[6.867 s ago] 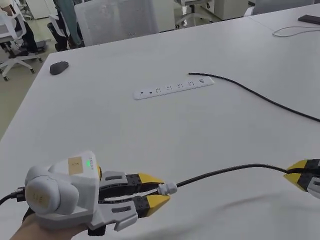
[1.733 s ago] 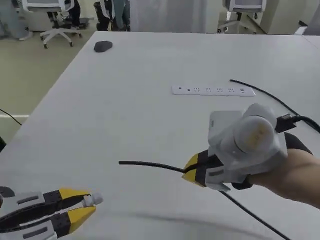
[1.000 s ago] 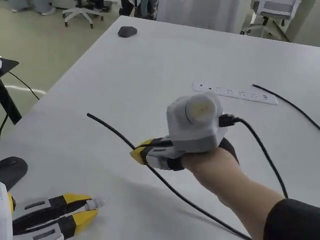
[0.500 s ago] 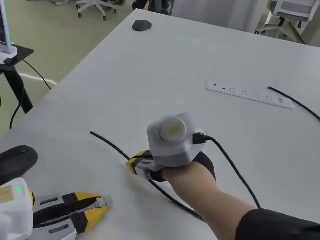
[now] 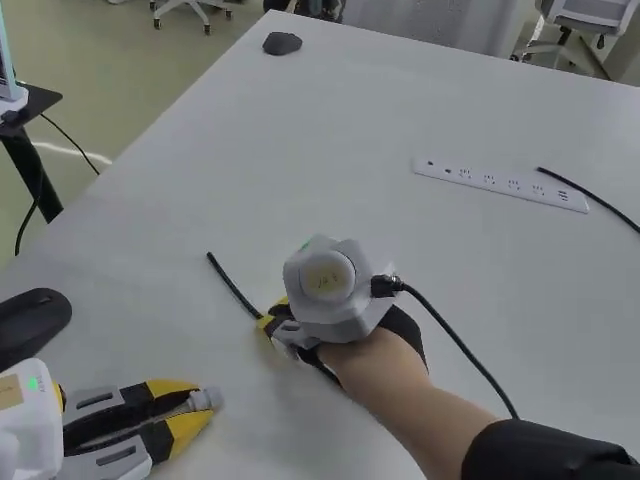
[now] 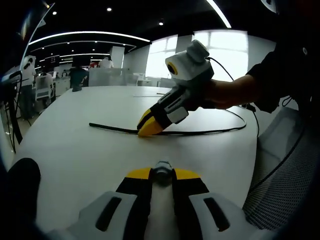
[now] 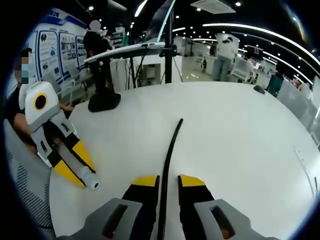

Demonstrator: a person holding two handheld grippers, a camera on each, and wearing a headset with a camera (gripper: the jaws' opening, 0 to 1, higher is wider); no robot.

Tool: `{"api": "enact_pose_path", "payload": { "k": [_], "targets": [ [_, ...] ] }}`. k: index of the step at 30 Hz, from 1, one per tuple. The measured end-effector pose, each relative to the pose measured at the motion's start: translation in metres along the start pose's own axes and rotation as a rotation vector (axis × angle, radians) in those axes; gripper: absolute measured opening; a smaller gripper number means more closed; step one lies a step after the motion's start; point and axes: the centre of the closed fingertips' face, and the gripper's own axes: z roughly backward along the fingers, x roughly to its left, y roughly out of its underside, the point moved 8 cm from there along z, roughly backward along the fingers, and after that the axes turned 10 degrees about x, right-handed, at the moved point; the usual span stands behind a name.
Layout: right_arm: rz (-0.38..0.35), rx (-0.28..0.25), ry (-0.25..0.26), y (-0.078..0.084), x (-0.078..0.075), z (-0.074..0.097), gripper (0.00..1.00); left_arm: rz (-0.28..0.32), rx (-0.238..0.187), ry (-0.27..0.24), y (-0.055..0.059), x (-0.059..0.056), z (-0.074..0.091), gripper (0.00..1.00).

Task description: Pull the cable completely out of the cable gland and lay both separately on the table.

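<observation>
The white table [image 5: 300,150] is the biggest thing in front of me, bare apart from a power strip [image 5: 497,183] far across it.

The black cable [image 7: 172,137] comes next. It runs between the jaws of my right gripper [image 5: 272,325], which are closed on it. Its free end reaches out ahead over the table top, low enough that I cannot tell whether it touches. The rest trails back under my wrist.

My left gripper [image 5: 198,405] hangs near the table's front edge, well apart from the right one, its 2 jaws clamped on the gland [image 6: 162,167].

The gland is the smallest piece, a pale stub poking out past the yellow tips. No cable passes through it, so I judge the pull done, with 2 put-downs left.

The cable looks light and springy. It holds a gentle curve rather than flopping, so I expect it to shift a little when I let go. I would lower it flat before I part the jaws. The mid-length hold suits that, since both ends can settle.

The gland is hard, smooth and rounded, so it is likely to roll or skid. I would keep the grip on its body and set it right on the surface, clear of the cable, before I open.
</observation>
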Motion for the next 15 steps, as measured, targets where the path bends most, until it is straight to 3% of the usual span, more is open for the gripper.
{"api": "enact_pose_path", "payload": {
  "k": [3, 5, 8, 10, 14, 15],
  "targets": [
    [-0.007, -0.006, 0.0, 0.0, 0.0, 0.0, 0.2, 0.014, 0.0, -0.003, -0.001, 0.0, 0.001, 0.18],
    [-0.016, -0.007, -0.006, 0.001, -0.001, 0.0, 0.25, 0.017, -0.009, -0.048, -0.003, 0.004, 0.002, 0.25],
    [-0.024, -0.006, -0.006, 0.002, -0.001, 0.0, 0.31, 0.056, -0.014, -0.027, -0.004, 0.001, 0.003, 0.37],
    [-0.027, -0.007, -0.002, 0.003, -0.002, 0.001, 0.34, 0.07, -0.02, -0.014, -0.006, -0.001, 0.003, 0.48],
    [-0.059, -0.01, -0.006, 0.004, 0.0, 0.0, 0.51, 0.087, -0.02, -0.017, -0.01, -0.004, 0.002, 0.65],
    [-0.067, -0.02, -0.005, 0.003, 0.0, 0.0, 0.56, 0.094, -0.031, -0.024, -0.012, -0.004, 0.001, 0.77]
  ]
}}
